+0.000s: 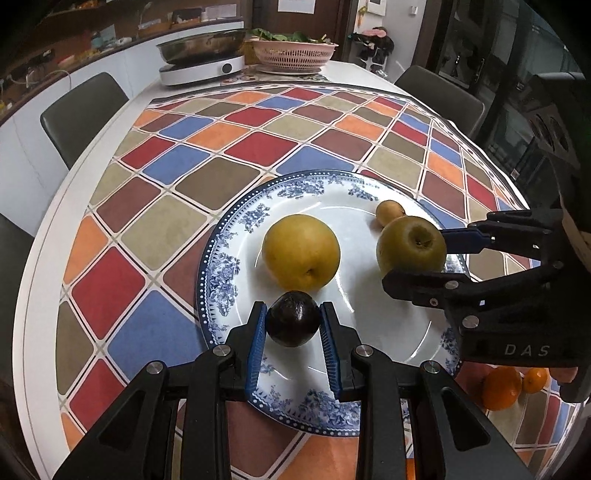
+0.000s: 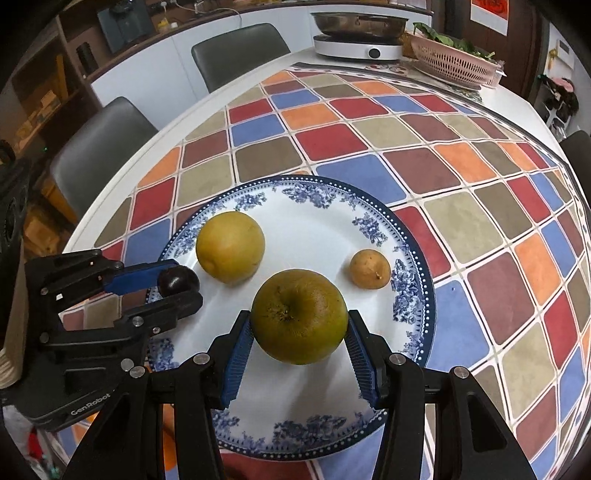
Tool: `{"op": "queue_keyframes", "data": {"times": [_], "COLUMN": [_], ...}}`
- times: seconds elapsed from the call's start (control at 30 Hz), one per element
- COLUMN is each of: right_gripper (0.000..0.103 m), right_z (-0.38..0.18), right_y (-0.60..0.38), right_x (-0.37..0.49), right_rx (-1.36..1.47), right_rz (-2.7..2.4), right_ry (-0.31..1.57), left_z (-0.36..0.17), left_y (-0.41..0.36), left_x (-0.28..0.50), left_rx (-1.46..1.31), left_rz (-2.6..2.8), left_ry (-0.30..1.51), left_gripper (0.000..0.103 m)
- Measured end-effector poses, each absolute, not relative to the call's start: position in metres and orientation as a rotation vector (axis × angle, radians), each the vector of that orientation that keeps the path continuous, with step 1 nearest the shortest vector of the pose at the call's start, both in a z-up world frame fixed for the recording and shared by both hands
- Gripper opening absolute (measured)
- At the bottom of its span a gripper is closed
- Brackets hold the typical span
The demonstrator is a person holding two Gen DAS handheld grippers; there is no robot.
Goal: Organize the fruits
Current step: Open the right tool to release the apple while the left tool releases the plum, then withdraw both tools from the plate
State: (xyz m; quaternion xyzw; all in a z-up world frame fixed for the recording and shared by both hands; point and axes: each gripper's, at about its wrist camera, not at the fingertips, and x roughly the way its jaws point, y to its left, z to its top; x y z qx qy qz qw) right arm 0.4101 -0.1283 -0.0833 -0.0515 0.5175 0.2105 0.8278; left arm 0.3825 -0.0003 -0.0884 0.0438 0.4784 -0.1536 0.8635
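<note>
A blue-and-white plate (image 1: 236, 229) (image 2: 332, 221) lies on the checked tablecloth. On it rest a yellow pear (image 1: 301, 251) (image 2: 229, 245) and a small brown fruit (image 1: 389, 211) (image 2: 370, 268). My left gripper (image 1: 293, 322) (image 2: 177, 284) is shut on a small dark purple fruit (image 1: 293, 323) (image 2: 176, 280), held just over the plate's near-left rim. My right gripper (image 2: 300, 334) (image 1: 413, 253) is shut on a large green-brown pear (image 2: 300, 315) (image 1: 410, 245), stem side toward me, low over the plate's near part.
Two oranges (image 1: 511, 386) lie on the cloth to the right of the plate. At the table's far end stand an induction cooker with a steel pan (image 1: 201, 55) (image 2: 360, 35) and a pink basket of greens (image 1: 293, 51) (image 2: 452, 59). Grey chairs (image 1: 83, 110) (image 2: 236, 51) ring the table.
</note>
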Motion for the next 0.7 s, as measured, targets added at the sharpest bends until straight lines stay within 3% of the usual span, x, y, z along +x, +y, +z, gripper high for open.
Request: {"op": "queue_keyframes", "data": {"times": [0.1, 0.2, 0.7], "right_gripper": [0.051, 0.052, 0.052], "right_z": [-0.085, -0.086, -0.040], "right_y": [-0.130, -0.130, -0.137], "right_x": [0.411, 0.411, 0.375], "right_rx": [-0.104, -0.108, -0.110], "right_rz": [0.435, 0.426, 0.419], "right_ry": [1.103, 1.108, 0.992], "left_z": [-0.086, -0.082, -0.034], "left_y": [0.000, 0.001, 0.002], "left_x": [0.382, 0.380, 0.335], "left_rx": [0.100, 0.105, 0.081], "left_rz": [-0.310, -0.295, -0.271], "left_ry": [0.986, 0.974, 0.862], "left_gripper": [0.043, 0.048, 0.053]}}
